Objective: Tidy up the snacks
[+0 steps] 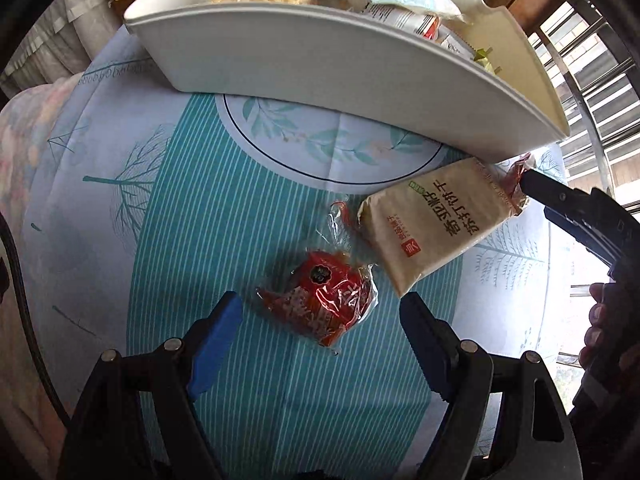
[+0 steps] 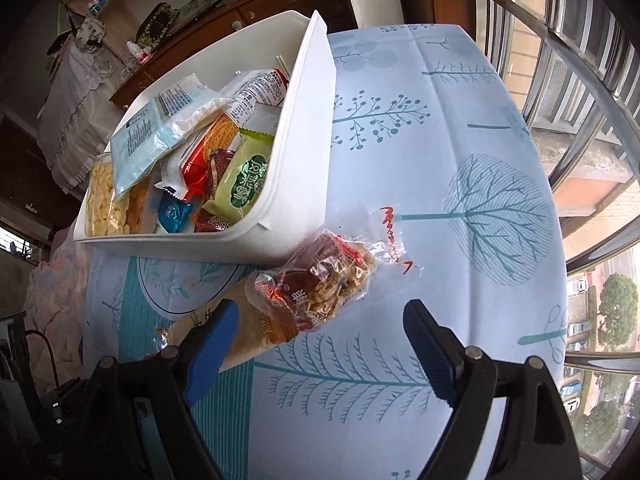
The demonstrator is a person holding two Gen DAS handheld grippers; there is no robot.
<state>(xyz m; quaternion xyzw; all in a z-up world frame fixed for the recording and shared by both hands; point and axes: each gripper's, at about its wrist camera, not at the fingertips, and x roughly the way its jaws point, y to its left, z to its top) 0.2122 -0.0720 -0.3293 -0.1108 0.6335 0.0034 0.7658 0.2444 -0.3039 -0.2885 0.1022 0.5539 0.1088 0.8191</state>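
Observation:
A white bin (image 1: 320,68) holding several snack packs stands at the back of the table; it also shows in the right wrist view (image 2: 304,152). A red snack in clear wrap (image 1: 324,300) lies just ahead of my open left gripper (image 1: 320,312). A beige cracker pack (image 1: 436,220) lies to its right, against the bin. A clear bag of brownish snack (image 2: 316,288) rests on the cracker pack's end (image 2: 248,332). My right gripper (image 2: 316,320) is open around the near side of that bag. The right gripper also shows in the left wrist view (image 1: 532,184).
The table wears a teal and white tree-print cloth (image 2: 440,200). A window with bars (image 2: 580,80) lies to the right. Wooden furniture and shelves (image 2: 224,12) stand behind the bin. A person's hand (image 1: 600,320) shows at the right edge.

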